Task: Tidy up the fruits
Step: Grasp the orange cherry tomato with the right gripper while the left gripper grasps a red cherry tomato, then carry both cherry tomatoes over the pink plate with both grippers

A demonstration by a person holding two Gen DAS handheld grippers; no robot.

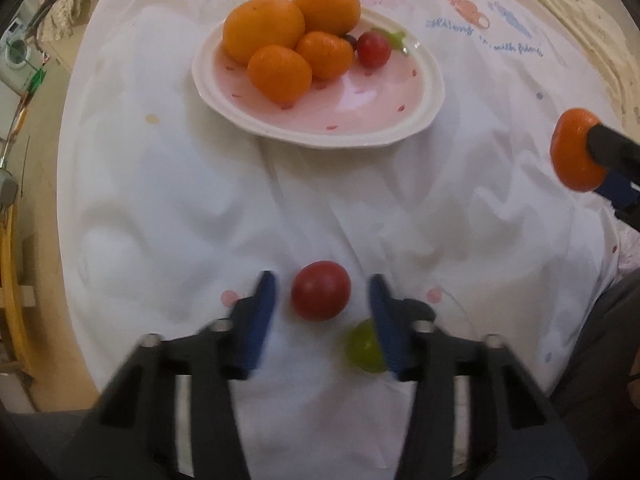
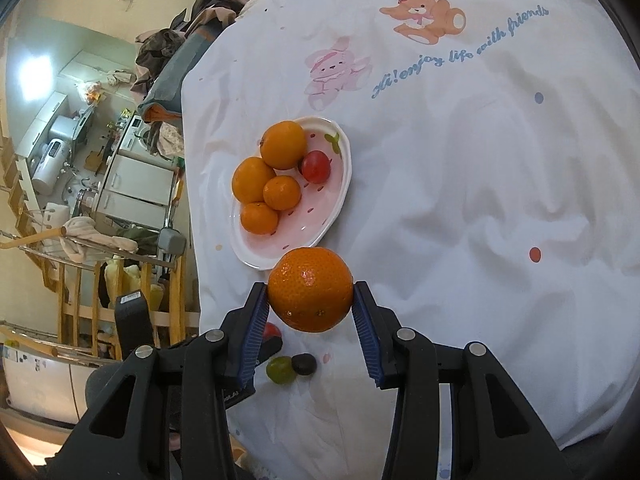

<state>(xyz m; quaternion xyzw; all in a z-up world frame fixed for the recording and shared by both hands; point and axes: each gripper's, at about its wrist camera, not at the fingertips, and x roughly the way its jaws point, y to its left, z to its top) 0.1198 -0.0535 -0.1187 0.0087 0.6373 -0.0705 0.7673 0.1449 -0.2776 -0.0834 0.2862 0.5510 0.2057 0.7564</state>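
A pink plate (image 1: pixel 372 100) with a white rim holds several oranges (image 1: pixel 264 32) and a red tomato (image 1: pixel 374 50); it also shows in the right wrist view (image 2: pixel 324 208). My left gripper (image 1: pixel 322 296) is open, its blue pads on either side of a red tomato (image 1: pixel 320 296) on the cloth. A green grape (image 1: pixel 364 346) lies just behind the right pad. My right gripper (image 2: pixel 310 300) is shut on an orange (image 2: pixel 310 290) and holds it above the cloth near the plate; the orange also shows in the left wrist view (image 1: pixel 574 156).
A white tablecloth (image 2: pixel 480 200) with cartoon animals covers the table. A green grape (image 2: pixel 281 370) and a dark grape (image 2: pixel 304 364) lie below the held orange. The table's left edge (image 2: pixel 192 208) drops to a cluttered room.
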